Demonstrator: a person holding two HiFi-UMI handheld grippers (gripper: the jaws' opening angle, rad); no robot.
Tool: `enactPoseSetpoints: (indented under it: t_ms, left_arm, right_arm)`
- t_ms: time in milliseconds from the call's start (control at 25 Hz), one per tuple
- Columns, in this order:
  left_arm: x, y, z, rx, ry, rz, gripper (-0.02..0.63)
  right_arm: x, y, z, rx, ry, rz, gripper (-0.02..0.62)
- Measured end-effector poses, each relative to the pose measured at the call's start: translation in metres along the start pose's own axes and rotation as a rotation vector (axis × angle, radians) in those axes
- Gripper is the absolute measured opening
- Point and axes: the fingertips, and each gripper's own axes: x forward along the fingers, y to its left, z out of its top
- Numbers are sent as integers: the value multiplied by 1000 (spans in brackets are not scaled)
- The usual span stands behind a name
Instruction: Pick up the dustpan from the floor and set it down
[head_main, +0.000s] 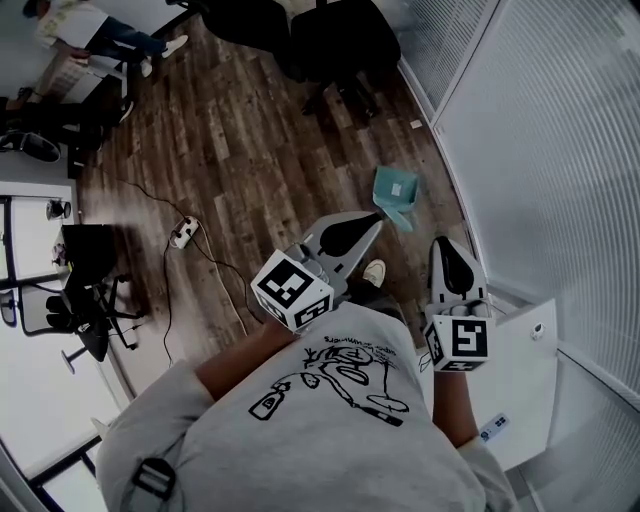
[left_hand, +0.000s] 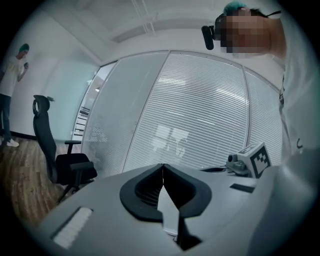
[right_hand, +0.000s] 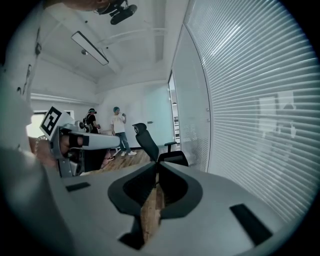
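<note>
Lying on the dark wood-plank floor (head_main: 250, 150), the teal plastic dustpan (head_main: 396, 195) sits close to the ribbed, frosted glass wall (head_main: 540, 150), apart from both tools. The left tool (head_main: 372, 222), grey with a black-and-white marker cube, is held out in front of the person's grey printed T-shirt (head_main: 330, 420), and in the head view its tip points toward the dustpan. Its own view shows its jaws together, tip against tip, facing the glass wall. The right tool (head_main: 447, 245) is held beside it, nearer the wall; its jaws are likewise together, with floor planks visible through the slit behind the tips. Black office chairs (head_main: 340, 45) stand farther along the wall, and a white power strip (head_main: 183, 233) with a black cable lies on the floor to the left.
</note>
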Motion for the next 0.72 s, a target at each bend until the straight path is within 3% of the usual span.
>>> enactPoseSetpoints:
  t_ms: [720]
  left_arm:
    - [14,39,14,-4,11,-41,3]
  right_arm:
    - [27,9,23,-15,-5,-32,17]
